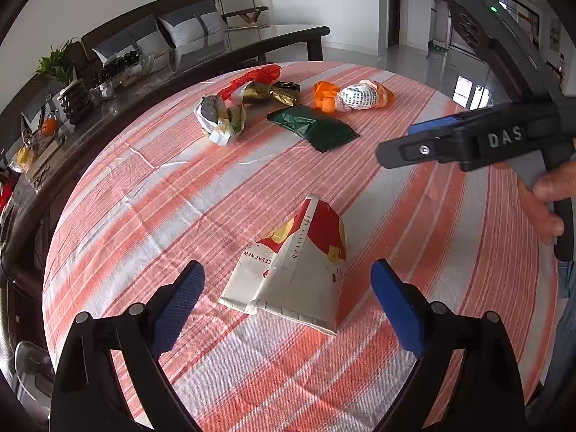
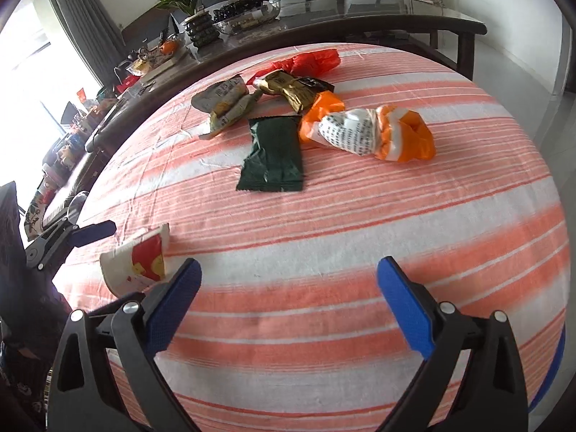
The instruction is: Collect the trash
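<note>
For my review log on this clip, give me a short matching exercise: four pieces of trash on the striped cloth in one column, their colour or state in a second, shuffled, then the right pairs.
Things:
1. paper cup
2. flat sachet
3. knotted plastic bag
4. crumpled wrapper

Descriptions:
A. dark green, lying flat
B. gold and black, next to the red bag
C. squashed, red and white, lying on its side between the left gripper's open fingers
D. orange and white with black print

Pairs: 1-C, 2-A, 3-D, 4-B
</note>
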Action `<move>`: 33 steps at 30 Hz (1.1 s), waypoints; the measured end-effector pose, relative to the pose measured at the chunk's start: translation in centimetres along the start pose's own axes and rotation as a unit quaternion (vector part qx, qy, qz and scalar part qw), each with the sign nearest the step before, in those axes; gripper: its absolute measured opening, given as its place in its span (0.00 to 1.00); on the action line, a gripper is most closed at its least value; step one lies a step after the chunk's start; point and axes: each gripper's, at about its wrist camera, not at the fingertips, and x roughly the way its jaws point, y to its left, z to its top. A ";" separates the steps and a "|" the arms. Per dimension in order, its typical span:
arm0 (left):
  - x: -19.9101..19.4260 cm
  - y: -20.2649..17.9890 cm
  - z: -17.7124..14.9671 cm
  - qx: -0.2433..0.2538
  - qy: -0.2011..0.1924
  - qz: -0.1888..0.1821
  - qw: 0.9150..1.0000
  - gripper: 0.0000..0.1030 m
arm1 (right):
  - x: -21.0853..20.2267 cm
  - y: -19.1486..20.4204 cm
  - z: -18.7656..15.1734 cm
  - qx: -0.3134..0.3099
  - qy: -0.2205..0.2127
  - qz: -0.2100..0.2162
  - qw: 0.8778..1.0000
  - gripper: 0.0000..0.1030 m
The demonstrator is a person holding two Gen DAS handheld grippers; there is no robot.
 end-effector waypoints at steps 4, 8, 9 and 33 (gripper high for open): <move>1.0 0.2 0.2 0.019 0.018 -0.002 1.000 0.70 | 4.2 1.9 4.4 -0.015 0.029 -0.002 0.999 0.80; 1.2 0.4 0.1 0.009 0.005 -0.015 1.000 0.66 | 6.7 2.9 7.1 -0.017 0.009 -0.035 0.999 0.80; 1.2 0.3 0.0 0.010 0.001 -0.019 1.000 0.61 | 7.0 3.2 7.3 -0.020 0.008 -0.043 0.999 0.80; -0.4 -0.6 -1.9 -0.003 0.019 -0.031 0.999 0.58 | -1.3 1.1 -3.2 -0.097 0.077 -0.044 0.991 0.71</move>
